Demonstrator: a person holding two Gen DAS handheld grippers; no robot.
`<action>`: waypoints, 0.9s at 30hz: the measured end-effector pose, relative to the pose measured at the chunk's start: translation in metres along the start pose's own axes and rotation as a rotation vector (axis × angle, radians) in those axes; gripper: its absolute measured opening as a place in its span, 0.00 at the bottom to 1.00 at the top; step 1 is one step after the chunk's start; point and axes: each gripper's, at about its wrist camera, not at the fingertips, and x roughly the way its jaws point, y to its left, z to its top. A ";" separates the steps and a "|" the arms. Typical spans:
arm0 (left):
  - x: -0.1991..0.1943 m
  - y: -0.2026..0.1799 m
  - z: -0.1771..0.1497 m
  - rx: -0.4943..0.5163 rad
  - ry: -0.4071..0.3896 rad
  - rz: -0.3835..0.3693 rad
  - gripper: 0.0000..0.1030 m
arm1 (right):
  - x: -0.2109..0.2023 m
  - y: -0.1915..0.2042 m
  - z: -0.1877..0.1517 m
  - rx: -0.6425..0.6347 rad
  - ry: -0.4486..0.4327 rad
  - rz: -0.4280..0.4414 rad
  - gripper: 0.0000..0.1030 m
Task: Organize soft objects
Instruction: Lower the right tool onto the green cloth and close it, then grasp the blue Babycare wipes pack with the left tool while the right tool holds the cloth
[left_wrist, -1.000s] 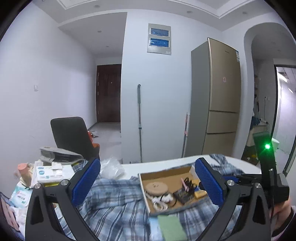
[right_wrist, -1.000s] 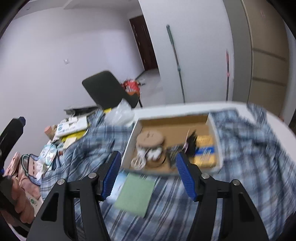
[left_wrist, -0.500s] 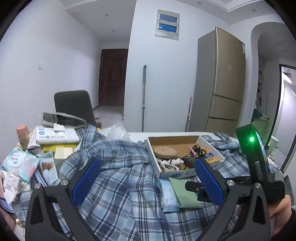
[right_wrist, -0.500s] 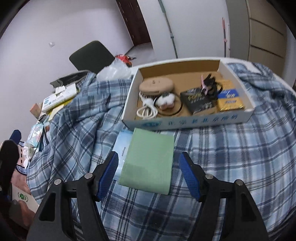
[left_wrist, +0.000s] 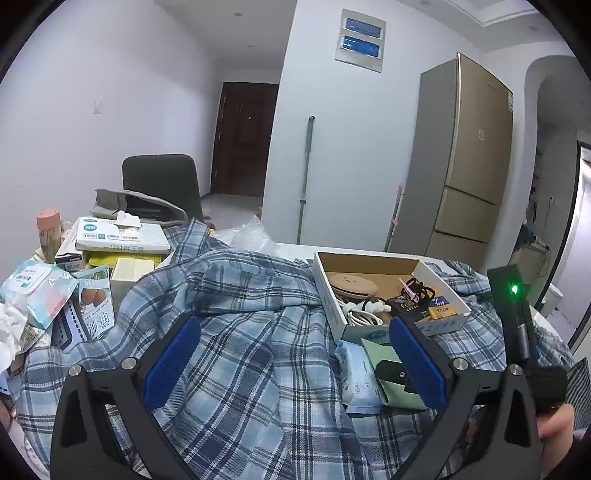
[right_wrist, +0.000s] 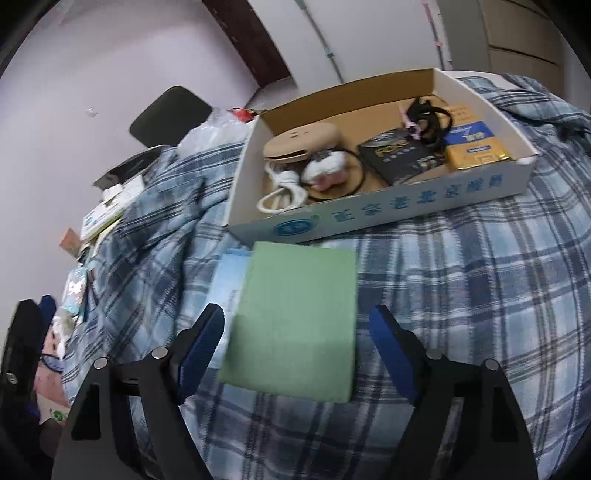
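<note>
Hardly begun, judging by the layout: plaid shirt (left_wrist: 240, 350) sprawled unfolded across the tabletop, filling the lower middle of the left wrist view and most of the right wrist view. Green cloth (right_wrist: 295, 325) lying flat on the shirt at centre of the right wrist view, just below the cardboard box (right_wrist: 369, 214), partly overlapping a pale blue tissue pack (right_wrist: 231, 280) to its left. Nothing lifted, folded or sorted yet; everything soft left to gather, probably starting with the green cloth.

Right gripper (right_wrist: 295, 343) low over the near end of the green cloth, jaws apart, one blue pad either side of it, not clamped. Left gripper (left_wrist: 291, 354) held above the shirt, jaws wide apart, holding nothing. In the left wrist view, the right gripper (left_wrist: 399, 373) visible at lower right, right at the green cloth (left_wrist: 380, 362) beside the tissue pack (left_wrist: 356, 373).

Against the frames a second ago: right gripper much closer and lower, the cloth now large between the pads instead of small and further ahead. Left wrist view drawn back and lowered, more shirt and the clutter at the left edge now showing. Jaws of both as wide as before.
</note>
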 end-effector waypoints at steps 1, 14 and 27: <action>0.001 -0.001 0.000 0.003 0.005 0.003 1.00 | 0.002 0.003 0.000 -0.002 0.006 0.004 0.78; 0.004 0.001 -0.001 -0.002 0.024 0.000 1.00 | -0.022 0.014 -0.001 -0.124 -0.060 -0.060 0.68; 0.008 -0.004 -0.003 0.031 0.041 0.000 1.00 | -0.033 -0.048 0.000 -0.322 0.044 -0.390 0.69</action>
